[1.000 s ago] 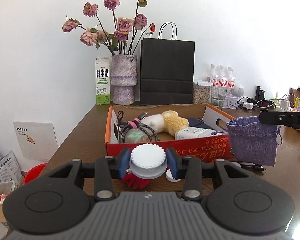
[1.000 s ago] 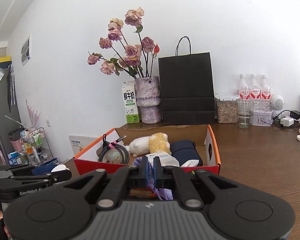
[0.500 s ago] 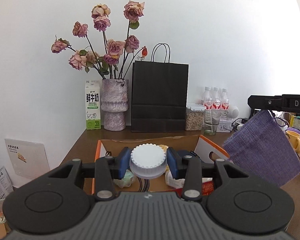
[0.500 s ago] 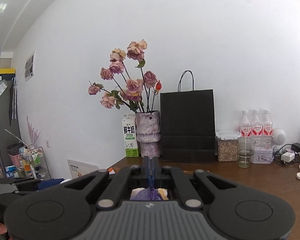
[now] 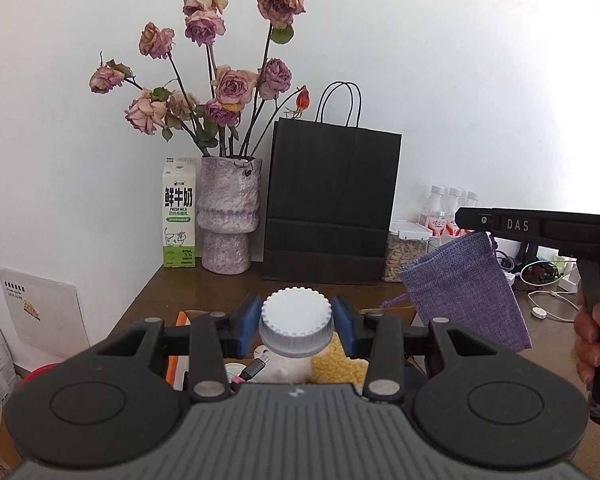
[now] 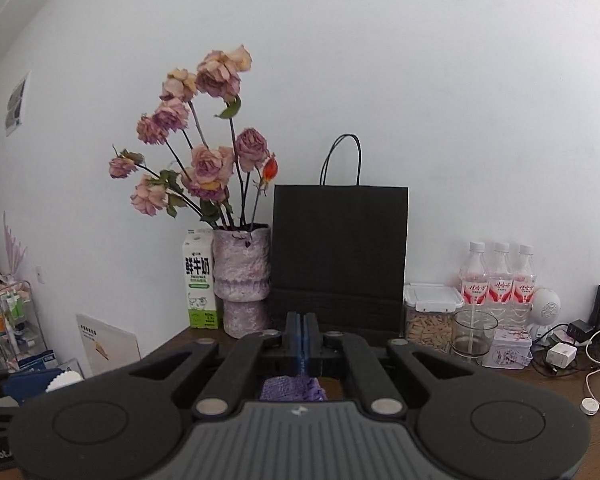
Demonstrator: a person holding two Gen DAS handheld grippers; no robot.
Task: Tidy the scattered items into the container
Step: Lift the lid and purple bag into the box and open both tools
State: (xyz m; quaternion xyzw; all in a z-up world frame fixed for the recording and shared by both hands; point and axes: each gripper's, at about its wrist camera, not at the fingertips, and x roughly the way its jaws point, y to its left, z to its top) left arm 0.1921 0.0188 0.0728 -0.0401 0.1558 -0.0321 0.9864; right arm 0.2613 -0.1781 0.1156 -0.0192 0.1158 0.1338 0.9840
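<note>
While the left tool (image 5: 296,326) grips a white ribbed bottle cap (image 5: 296,322) between its blue pads (image 5: 247,326), closed on both sides of it, the right tool (image 6: 302,342) has its pads pressed nearly together on the top of a purple fabric pouch (image 5: 464,286). From the left wrist view the pouch hangs tilted below the right tool's black finger, above the brown counter (image 5: 204,284) and to the right of the cap. Under the left tool, only slivers of the cardboard box (image 5: 181,318) show: an orange edge, a white and yellow plush toy (image 5: 332,366) and a cable plug (image 5: 256,366) inside it. At the counter's back stand a milk carton (image 5: 179,212), a vase of dried roses (image 5: 229,216), a black paper bag (image 5: 332,204), a clear jar of snacks (image 6: 430,316) and three water bottles (image 6: 498,276).
</note>
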